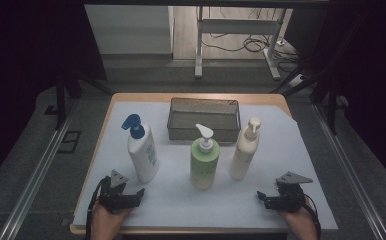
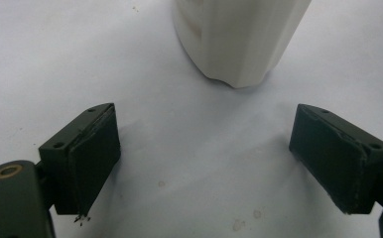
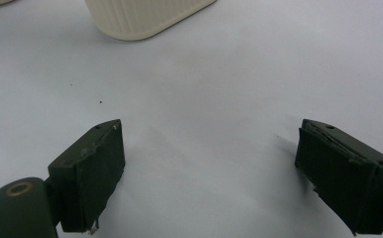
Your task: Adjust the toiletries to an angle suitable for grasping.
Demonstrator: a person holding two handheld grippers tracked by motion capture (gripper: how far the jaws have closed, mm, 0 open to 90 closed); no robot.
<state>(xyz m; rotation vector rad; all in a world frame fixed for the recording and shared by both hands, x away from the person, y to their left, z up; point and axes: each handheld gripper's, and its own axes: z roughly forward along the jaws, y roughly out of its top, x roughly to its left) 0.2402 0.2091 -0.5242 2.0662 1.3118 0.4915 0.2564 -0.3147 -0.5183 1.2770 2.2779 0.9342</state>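
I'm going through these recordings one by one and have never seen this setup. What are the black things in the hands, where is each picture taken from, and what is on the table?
No robot here: a person holds a two-jaw tool in each hand, the left gripper and the right gripper. The high view looks down from above the person's side of the table. The other two pictures come from cameras riding on each gripper, looking along its black jaws.

On the white table cover stand three pump bottles: a white bottle with a blue pump, a green bottle and a cream bottle. Behind them sits a metal mesh basket.

Both grippers are open and hold nothing. The white bottle's base stands ahead of the left gripper's jaws, the cream bottle's ahead of the right's.
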